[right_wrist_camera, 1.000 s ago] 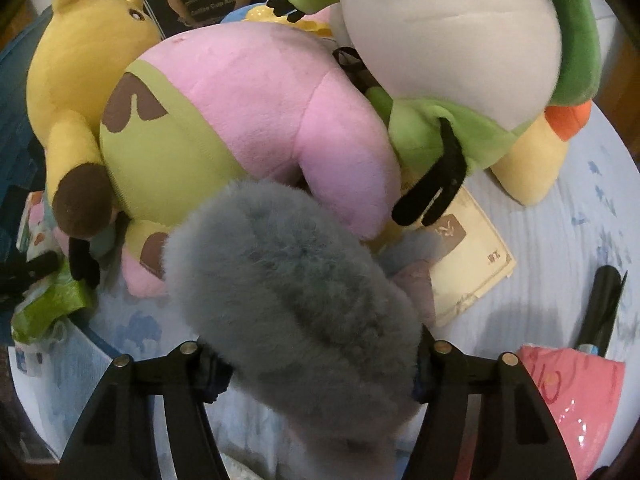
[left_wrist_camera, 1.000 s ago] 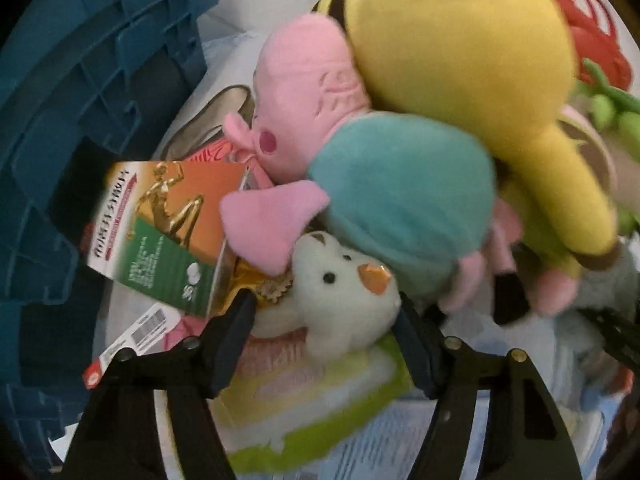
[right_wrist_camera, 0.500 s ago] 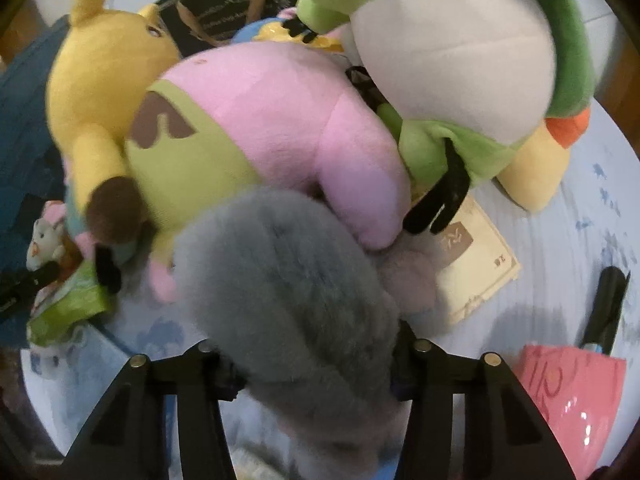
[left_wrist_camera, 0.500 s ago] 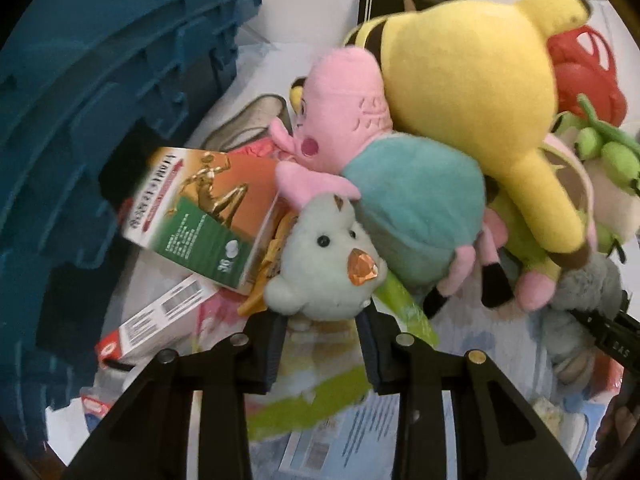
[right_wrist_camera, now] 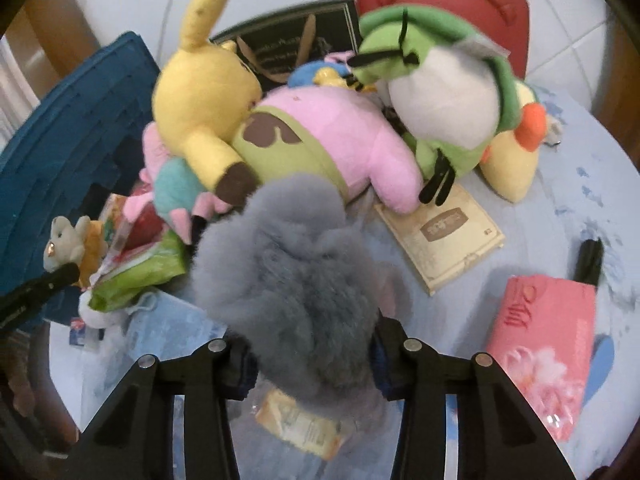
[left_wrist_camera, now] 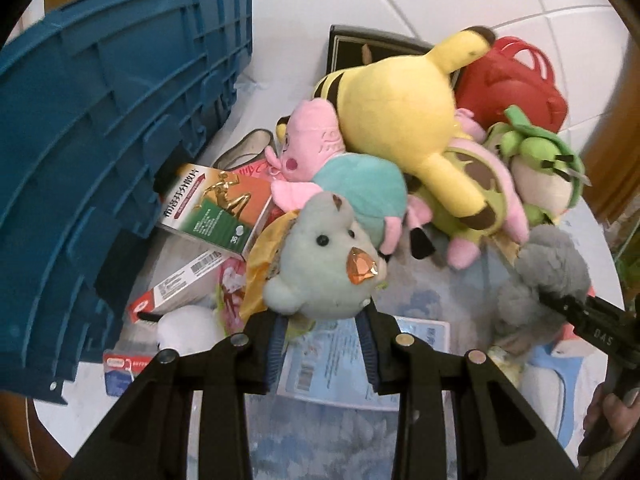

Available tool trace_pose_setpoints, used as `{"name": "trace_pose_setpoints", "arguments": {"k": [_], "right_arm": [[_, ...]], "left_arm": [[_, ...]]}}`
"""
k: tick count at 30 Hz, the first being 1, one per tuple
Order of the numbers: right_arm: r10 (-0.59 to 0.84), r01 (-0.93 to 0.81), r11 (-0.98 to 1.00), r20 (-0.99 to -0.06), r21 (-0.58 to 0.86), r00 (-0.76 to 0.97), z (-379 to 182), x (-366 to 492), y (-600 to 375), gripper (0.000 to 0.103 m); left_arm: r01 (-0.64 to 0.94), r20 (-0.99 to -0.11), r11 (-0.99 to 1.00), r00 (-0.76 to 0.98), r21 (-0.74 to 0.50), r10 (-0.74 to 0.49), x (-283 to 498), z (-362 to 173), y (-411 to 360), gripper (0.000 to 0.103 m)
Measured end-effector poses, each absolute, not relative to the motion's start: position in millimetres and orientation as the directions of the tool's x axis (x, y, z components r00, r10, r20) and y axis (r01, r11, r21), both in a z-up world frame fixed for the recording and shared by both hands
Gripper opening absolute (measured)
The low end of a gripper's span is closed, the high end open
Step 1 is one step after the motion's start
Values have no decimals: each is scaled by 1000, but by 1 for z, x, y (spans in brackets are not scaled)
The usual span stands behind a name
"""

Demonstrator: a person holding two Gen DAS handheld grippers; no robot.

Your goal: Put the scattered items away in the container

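We hold one soft toy in each pair of tongs, both raised clear of the clutter so that each can travel to the container without dragging its neighbours. The left tongs (left_wrist_camera: 322, 320) are closed on the small white plush (left_wrist_camera: 324, 264), gripped low on its body so that the head with the orange gem nose stands above the fingers. The right tongs (right_wrist_camera: 312, 346) are closed on the grey fluffy toy (right_wrist_camera: 288, 276), whose pile bulges out over both fingers; a paper tag hangs beneath it.

The blue crate (left_wrist_camera: 100, 152), which we take to be the container, stands at the left edge of the counter (right_wrist_camera: 560, 200), just beside the heap and nearest the left tongs; we judge the white plush goes in first. Its interior is not visible from either view.

The remaining items lie where they were scattered: the yellow plush (left_wrist_camera: 400, 120) rests across the pink and green plush (right_wrist_camera: 332, 140), with the green bird plush (right_wrist_camera: 444, 92) leaning against them. The medicine box (left_wrist_camera: 216, 208) lies against the crate wall, and the pink tissue pack (right_wrist_camera: 540, 352) lies well apart at the right.
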State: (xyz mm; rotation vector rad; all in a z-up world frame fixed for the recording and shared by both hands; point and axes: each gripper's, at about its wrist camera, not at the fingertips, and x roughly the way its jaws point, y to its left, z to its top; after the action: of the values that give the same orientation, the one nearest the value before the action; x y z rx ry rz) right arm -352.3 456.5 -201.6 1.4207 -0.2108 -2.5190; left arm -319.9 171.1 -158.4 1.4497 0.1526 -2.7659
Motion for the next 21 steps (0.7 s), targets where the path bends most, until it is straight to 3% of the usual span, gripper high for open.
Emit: {"name": "trace_pose_setpoints", "arguments": {"k": [6, 12, 15, 17, 21], "right_arm": [[-294, 156, -956, -774, 250, -561, -168, -323, 465, 31], [-289, 171, -957, -786, 233, -546, -164, -316, 457, 31], [-283, 165, -959, -799, 230, -531, -172, -318, 456, 56], [-267, 160, -964, -808, 215, -526, -178, -322, 454, 90], [-248, 154, -968, -829, 196, -502, -194, -342, 446, 95]], "left_arm": [[37, -798, -996, -601, -87, 47, -294, -139, 179, 33], [32, -808, -996, -587, -89, 53, -287, -143, 182, 33], [29, -813, -996, -580, -90, 56, -284, -145, 184, 33], [27, -817, -996, -573, -90, 58, -283, -148, 185, 33], [13, -840, -996, -539, -87, 66, -297, -168, 193, 33]]}}
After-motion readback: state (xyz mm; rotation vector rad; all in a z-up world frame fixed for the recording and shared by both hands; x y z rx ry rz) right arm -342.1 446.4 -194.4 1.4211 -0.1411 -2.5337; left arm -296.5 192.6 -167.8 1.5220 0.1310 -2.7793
